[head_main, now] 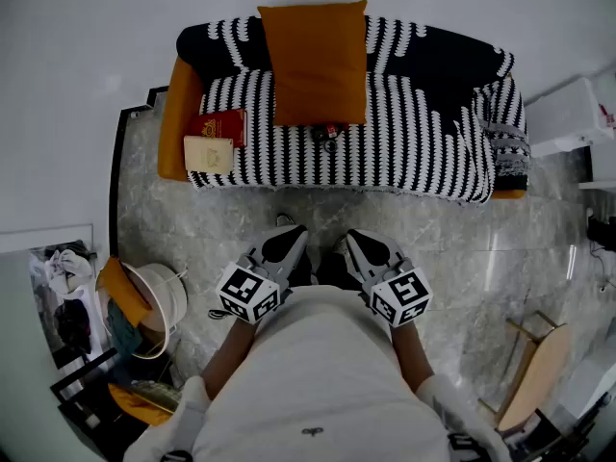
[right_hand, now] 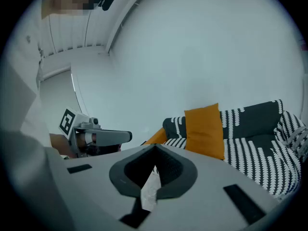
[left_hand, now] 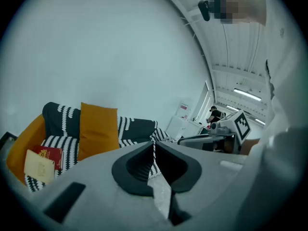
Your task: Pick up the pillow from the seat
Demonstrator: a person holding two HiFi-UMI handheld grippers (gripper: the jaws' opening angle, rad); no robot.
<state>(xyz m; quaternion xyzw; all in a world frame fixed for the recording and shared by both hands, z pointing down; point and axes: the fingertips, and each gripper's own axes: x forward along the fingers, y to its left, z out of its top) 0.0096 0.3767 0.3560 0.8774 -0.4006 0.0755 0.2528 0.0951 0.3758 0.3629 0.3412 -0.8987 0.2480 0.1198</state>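
An orange pillow [head_main: 316,61] leans upright against the back of a sofa [head_main: 433,133] covered by a black-and-white striped throw; it also shows in the left gripper view [left_hand: 97,129] and the right gripper view [right_hand: 205,130]. My left gripper [head_main: 295,237] and right gripper [head_main: 350,241] are held side by side close to my body, well short of the sofa. Both are shut with nothing between the jaws. The right gripper's marker cube [left_hand: 240,124] shows in the left gripper view, the left one's cube [right_hand: 68,121] in the right gripper view.
A red book [head_main: 218,126] and a cream book [head_main: 208,153] lie on the sofa's left end, a small dark object [head_main: 327,133] at the seat's middle. A white basket [head_main: 162,301] and clutter stand at the left, a wooden piece [head_main: 534,373] at the right, on the marble floor [head_main: 241,229].
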